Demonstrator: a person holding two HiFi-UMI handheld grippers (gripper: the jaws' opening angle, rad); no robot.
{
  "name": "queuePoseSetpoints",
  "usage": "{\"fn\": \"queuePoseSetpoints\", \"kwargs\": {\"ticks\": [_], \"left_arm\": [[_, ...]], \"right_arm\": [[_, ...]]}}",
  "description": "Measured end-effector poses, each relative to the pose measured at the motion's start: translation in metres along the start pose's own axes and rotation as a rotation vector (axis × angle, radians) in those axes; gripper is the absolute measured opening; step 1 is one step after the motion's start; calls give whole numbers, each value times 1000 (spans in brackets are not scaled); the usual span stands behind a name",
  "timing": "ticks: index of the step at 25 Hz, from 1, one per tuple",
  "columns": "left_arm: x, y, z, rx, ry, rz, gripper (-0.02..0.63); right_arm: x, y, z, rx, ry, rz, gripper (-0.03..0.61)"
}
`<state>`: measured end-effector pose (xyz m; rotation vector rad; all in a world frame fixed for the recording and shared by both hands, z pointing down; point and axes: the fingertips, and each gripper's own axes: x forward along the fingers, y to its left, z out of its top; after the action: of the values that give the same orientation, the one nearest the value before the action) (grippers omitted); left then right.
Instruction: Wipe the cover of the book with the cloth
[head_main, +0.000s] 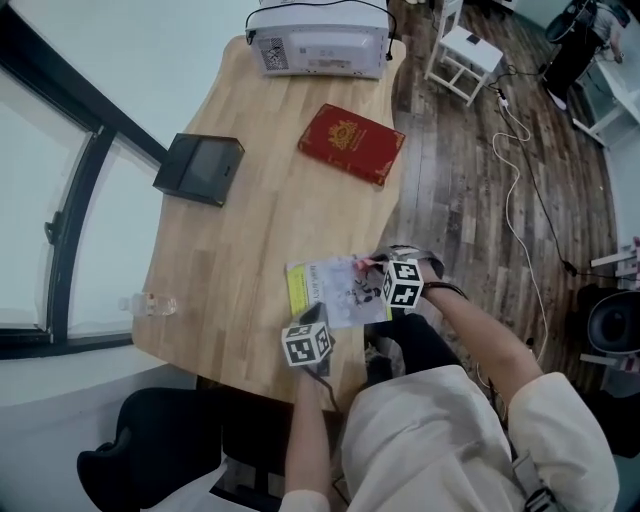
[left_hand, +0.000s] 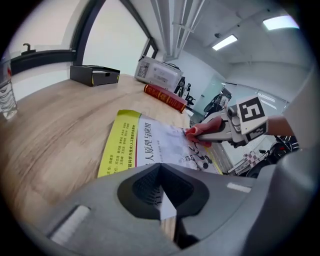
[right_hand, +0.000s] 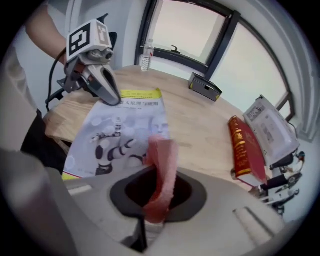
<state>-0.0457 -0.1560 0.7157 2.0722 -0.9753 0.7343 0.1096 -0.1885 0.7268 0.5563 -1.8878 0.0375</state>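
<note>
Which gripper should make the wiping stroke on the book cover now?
Right. The right gripper has its jaws shut on the pink cloth, already at the book. The left gripper pinches its near edge, so it looks better kept as the anchor.

pink cloth (right_hand: 162, 170) on flat white-yellow book (right_hand: 122, 127)

The place looks like an office or lab workroom. A long wooden counter (head_main: 250, 230) stands beside tall dark-framed windows (head_main: 40, 220). It carries a white projector-like device (head_main: 318, 40), a black box (head_main: 198, 168), a red book (head_main: 352, 142) and another book (head_main: 325, 285). The floor (head_main: 460, 200) is dark planks with a loose cable (head_main: 510, 185) across it. Strip lights (left_hand: 224, 42) and bare pipes (left_hand: 172, 25) run under the white ceiling. A black chair (head_main: 150, 455) sits at the counter's near end.
</note>
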Motion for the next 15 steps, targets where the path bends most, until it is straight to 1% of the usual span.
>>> {"fn": "queuePoseSetpoints", "kwargs": {"ticks": [3,5,6,7,9,10,11,12,14,15], "left_arm": [[-5,8,3,-4,-10,12,6],[-7,9,4,-1,-15,16,6],[-7,8,3,0,-16,14,6],[-6,7,3,1,-16,12,6],[-5,8,4,4,-20,14,6],[-5,8,5,3,-22,17,6],[-5,8,5,1,-24,21,6],[-5,8,4,-1,-26,24,6],[-5,7,4,-6,-26,22,6],[-5,7,4,-11,-24,18,6]], "right_arm": [[8,-28,-9,50,64,-70,27],[5,-47,-18,42,115,-156,26],[-1,-55,-20,39,116,-205,26],[-9,-61,-17,45,90,-243,26],[-26,-66,1,53,-17,-280,26],[-30,-62,11,34,-63,-278,26],[-30,-54,17,0,-89,-260,26],[-27,-42,19,-41,-91,-227,26],[-14,-15,12,-115,-44,-152,26],[-7,-3,7,-130,-19,-126,26]]}}
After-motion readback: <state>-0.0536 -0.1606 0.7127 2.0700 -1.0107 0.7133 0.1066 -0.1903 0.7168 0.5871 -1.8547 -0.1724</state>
